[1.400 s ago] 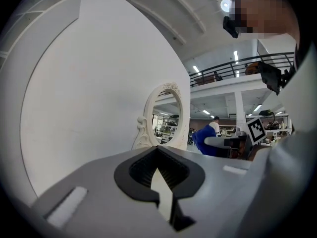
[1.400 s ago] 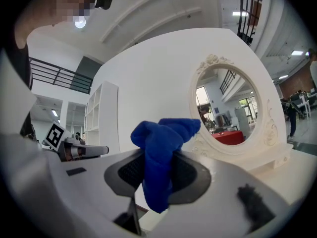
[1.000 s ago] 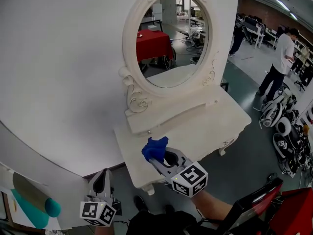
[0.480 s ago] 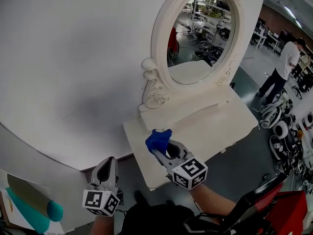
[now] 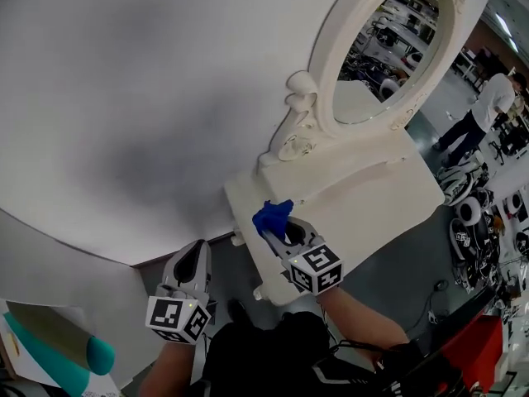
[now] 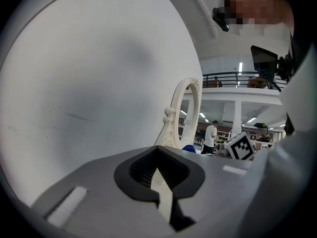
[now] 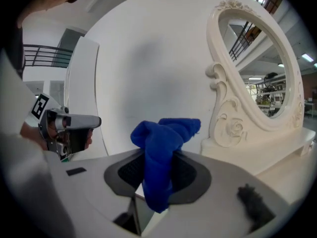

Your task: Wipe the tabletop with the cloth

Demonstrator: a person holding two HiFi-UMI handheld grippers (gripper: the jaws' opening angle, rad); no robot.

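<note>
Because the wipe needs a firm hold on the rag, the right claw [image 7: 157, 175] is clamped down on a bunched blue cloth [image 7: 163, 143]. Its dark ribbed pads pinch the middle of the wad, and a loose knot of fabric sticks out past the tips. That overhang looks deliberate: the soft bulge, not the hard jaws, would meet the furniture.

From the head view, the cloth sits over the near left corner of the white dressing-table surface [image 5: 364, 209], close to the front edge. Whether the fabric is already pressed onto it or is just above it cannot be told. Starting at a corner would let the strokes run across the full width towards the far end, so I judge the wiping to be at or near its start.

The left claw [image 6: 159, 168] has its jaws drawn together with nothing between them. It is held low and off to the side, beyond the table's left end, probably to stay out of the wiping path.

Behind the work area, a raised ledge carries an ornate oval mirror [image 5: 388, 48] in a carved cream frame, set against a plain white wall [image 5: 124, 98]. The ledge limits how far back a stroke can go. A person [image 5: 488, 110] stands well off in the hall beyond.
</note>
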